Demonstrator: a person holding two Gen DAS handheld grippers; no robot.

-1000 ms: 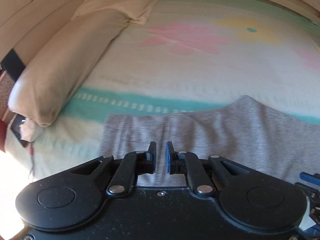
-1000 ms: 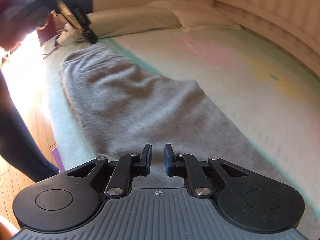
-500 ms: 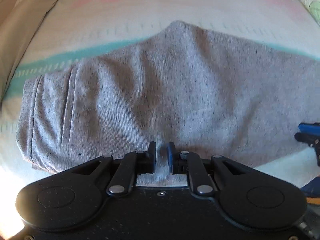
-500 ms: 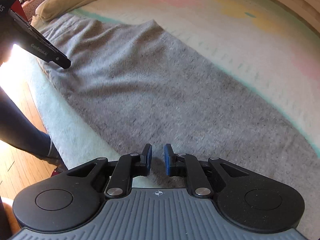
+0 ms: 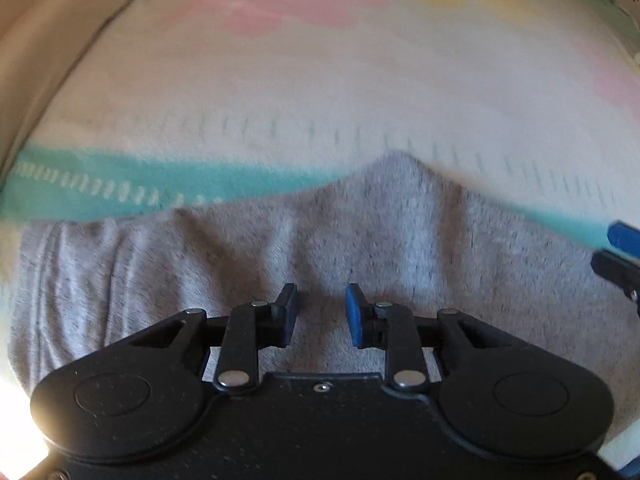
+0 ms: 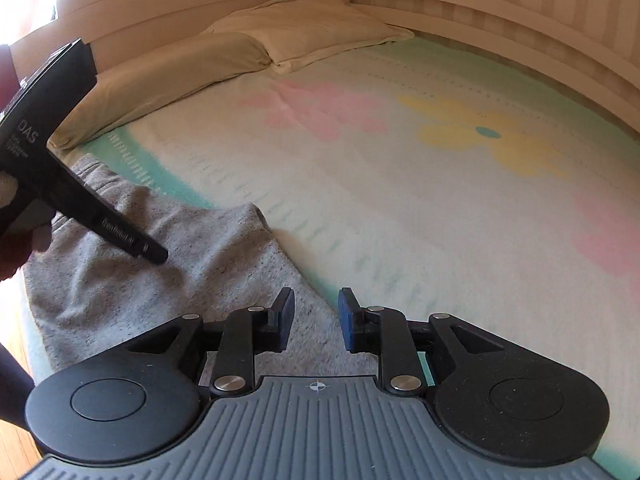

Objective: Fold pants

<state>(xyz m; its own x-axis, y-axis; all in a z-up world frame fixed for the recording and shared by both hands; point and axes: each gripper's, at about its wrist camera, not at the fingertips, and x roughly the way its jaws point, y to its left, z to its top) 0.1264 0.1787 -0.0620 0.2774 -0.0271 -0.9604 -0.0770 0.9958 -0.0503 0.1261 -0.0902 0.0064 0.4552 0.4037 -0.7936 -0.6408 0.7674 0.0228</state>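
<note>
Grey sweatpants lie flat along the near edge of the bed, their crotch point peaking toward the middle; the right wrist view shows the same pants. My left gripper hovers just over the cloth, jaws opening, with fabric below them but nothing pinched. My right gripper hangs above the pants' far edge where grey meets the blanket, jaws opening too, empty. The left gripper's black body crosses the left of the right wrist view, and the right gripper's tip shows at the edge of the left wrist view.
A pastel blanket with pink and yellow flowers and a teal stripe covers the bed. Two cream pillows lie at the headboard. A wooden wall panel runs behind. The floor drops off at the near left.
Both grippers' jaws have spread apart. The left gripper dipped toward the pants and shifted over them. The right gripper swung across to the pants' far edge, facing up the bed.
</note>
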